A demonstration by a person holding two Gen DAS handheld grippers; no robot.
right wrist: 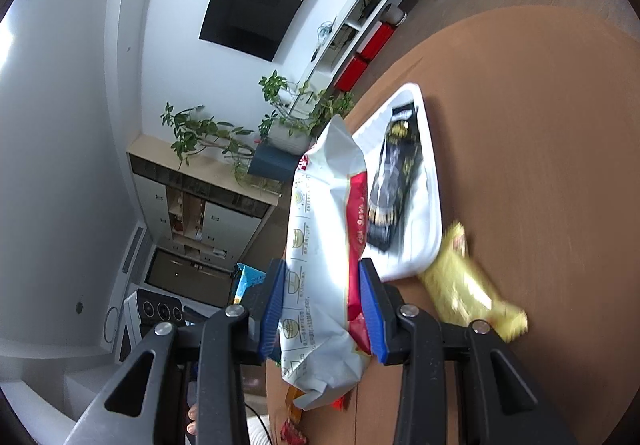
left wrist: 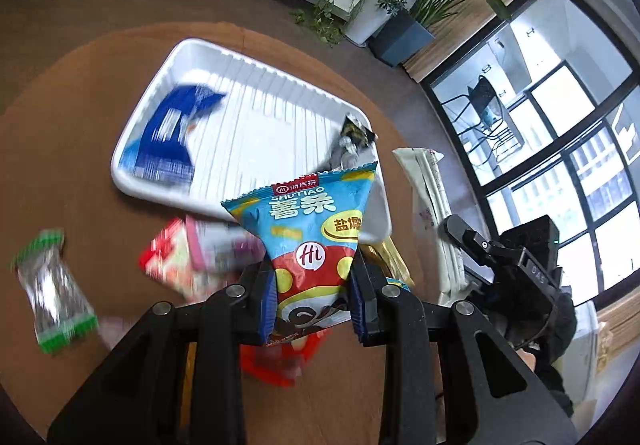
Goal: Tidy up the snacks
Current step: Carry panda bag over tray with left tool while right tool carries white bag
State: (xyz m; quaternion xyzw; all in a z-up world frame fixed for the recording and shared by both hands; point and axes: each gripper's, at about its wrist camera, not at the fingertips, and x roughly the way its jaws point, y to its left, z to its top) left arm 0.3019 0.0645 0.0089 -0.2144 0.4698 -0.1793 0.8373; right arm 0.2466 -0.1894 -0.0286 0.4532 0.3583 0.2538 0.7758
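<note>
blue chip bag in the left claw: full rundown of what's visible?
The blue chip bag is a glossy foil-like packet, light blue with white Chinese lettering, "SHUTIAO", yellow dots, a red cartoon figure and a "Hi" badge. Its serrated top seam points up and away. The left claw pinches its lower half between blue pads, holding it off the table in front of the white tray.

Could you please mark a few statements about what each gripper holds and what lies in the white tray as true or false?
1. The left gripper is clamped on a blue snack bag. True.
2. The right gripper is open, holding nothing. False: it grips a white and red packet.
3. A dark blue packet lies in the white tray. True.
4. The yellow packet lies inside the tray. False: it lies on the brown table beside it.
</note>
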